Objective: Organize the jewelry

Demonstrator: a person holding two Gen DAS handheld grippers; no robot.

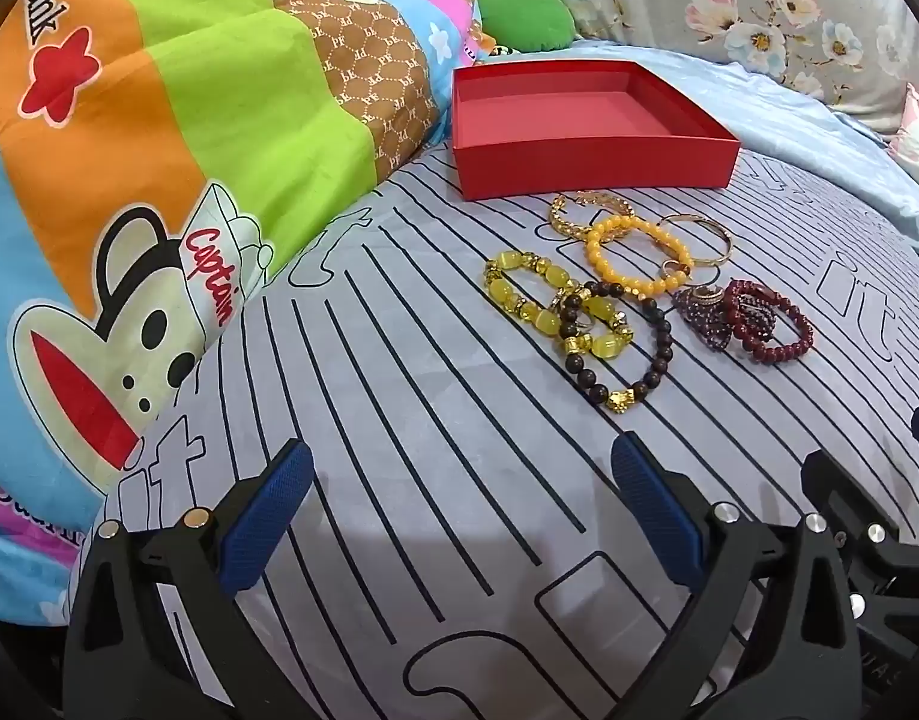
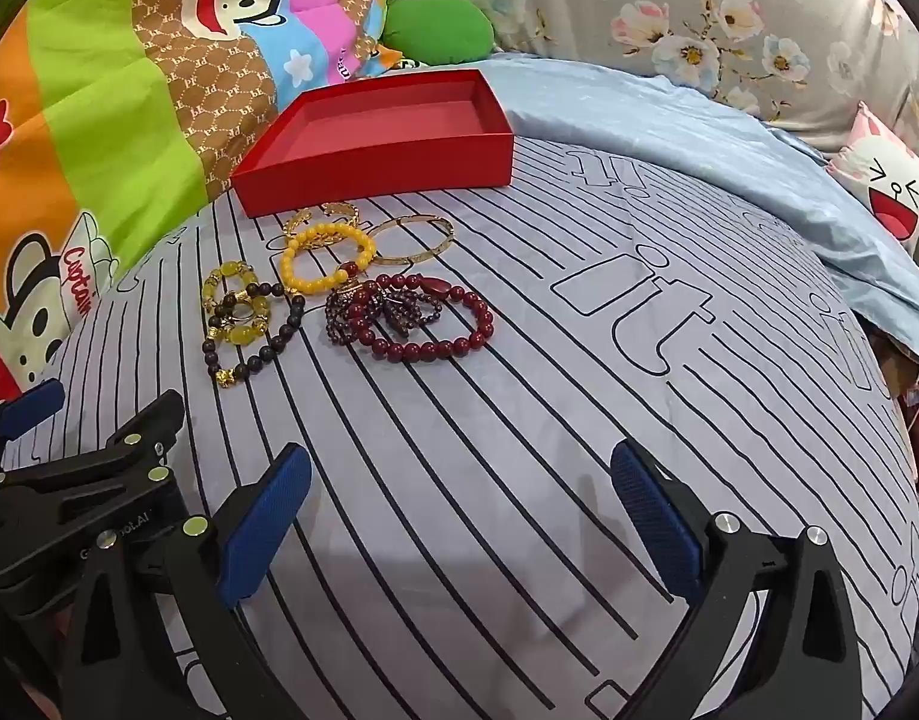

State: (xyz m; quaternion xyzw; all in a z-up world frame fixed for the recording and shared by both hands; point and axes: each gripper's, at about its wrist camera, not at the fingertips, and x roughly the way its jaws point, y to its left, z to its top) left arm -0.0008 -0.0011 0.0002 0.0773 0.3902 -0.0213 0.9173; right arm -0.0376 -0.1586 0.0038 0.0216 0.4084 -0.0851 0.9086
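An empty red box sits on the striped grey bedcover. In front of it lie several bracelets: an orange bead one, a yellow stone one, a dark bead one, a red bead one, a gold bangle and a gold chain. My left gripper is open and empty, short of the pile. My right gripper is open and empty, to the right of the left one.
A colourful cartoon quilt rises on the left. A floral pillow and a green cushion lie behind the box. A light blue sheet is bunched at the right, beside a cartoon pillow.
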